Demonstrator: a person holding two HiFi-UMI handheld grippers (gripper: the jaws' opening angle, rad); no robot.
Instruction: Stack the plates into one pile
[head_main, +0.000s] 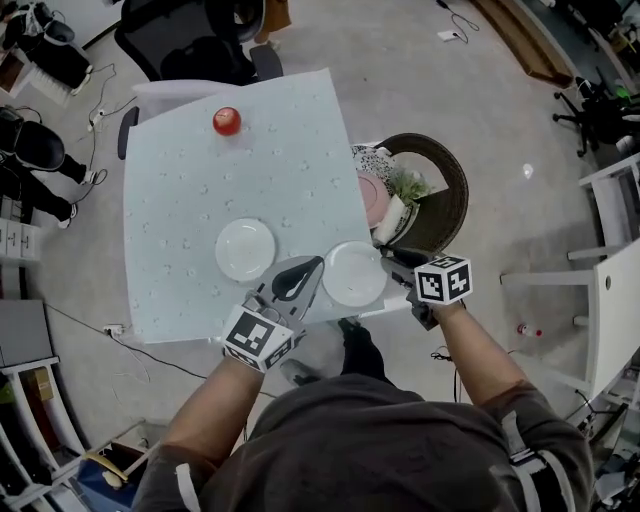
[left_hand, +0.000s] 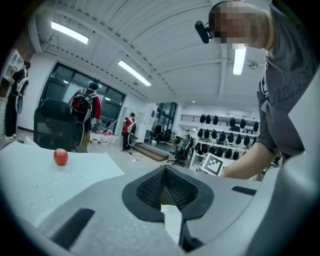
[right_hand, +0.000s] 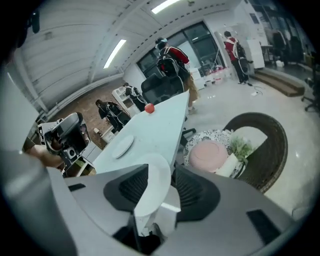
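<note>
A white plate (head_main: 245, 249) lies flat on the pale blue tablecloth (head_main: 200, 180); the right gripper view shows this plate (right_hand: 122, 146) beyond the jaws. A second white plate (head_main: 353, 273) sits at the table's near right corner, with my right gripper (head_main: 388, 262) shut on its rim. In the right gripper view that plate (right_hand: 150, 192) stands edge-on between the pads of the gripper (right_hand: 160, 172). My left gripper (head_main: 313, 264) hovers between the two plates, jaws shut with nothing in them. Seen from the left gripper view, its pads meet at the tip (left_hand: 165, 171).
A red apple (head_main: 227, 121) rests near the table's far edge. Right of the table stands a dark round wicker stand (head_main: 447, 190) with a pink plate (head_main: 372, 200), a patterned plate and a potted plant (head_main: 405, 185). A black office chair (head_main: 200, 45) is behind the table.
</note>
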